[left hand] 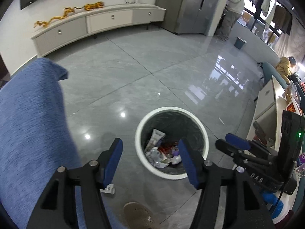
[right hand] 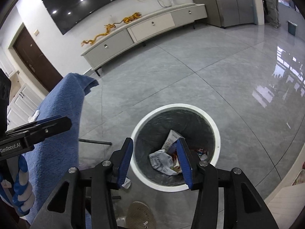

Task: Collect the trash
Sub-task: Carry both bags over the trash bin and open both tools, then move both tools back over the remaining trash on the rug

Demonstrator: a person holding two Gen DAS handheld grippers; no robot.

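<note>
both the left gripper [left hand: 150, 158] and the right gripper [right hand: 155, 158] hang with fingers spread, holding nothing, above the round white-rimmed trash bin [left hand: 167, 175] with crumpled wrappers [right hand: 164, 161] inside.

Both views are evenly bright under cool indoor light. The glossy floor [left hand: 152, 80] carries broad window glare at the right of each frame and small ceiling-lamp spots at lower left; the television [right hand: 95, 5] mirrors lamp dots. Fisheye bending curves straight lines, corners go black, and the blue cloth [left hand: 32, 124] nearest the lens blurs.
</note>
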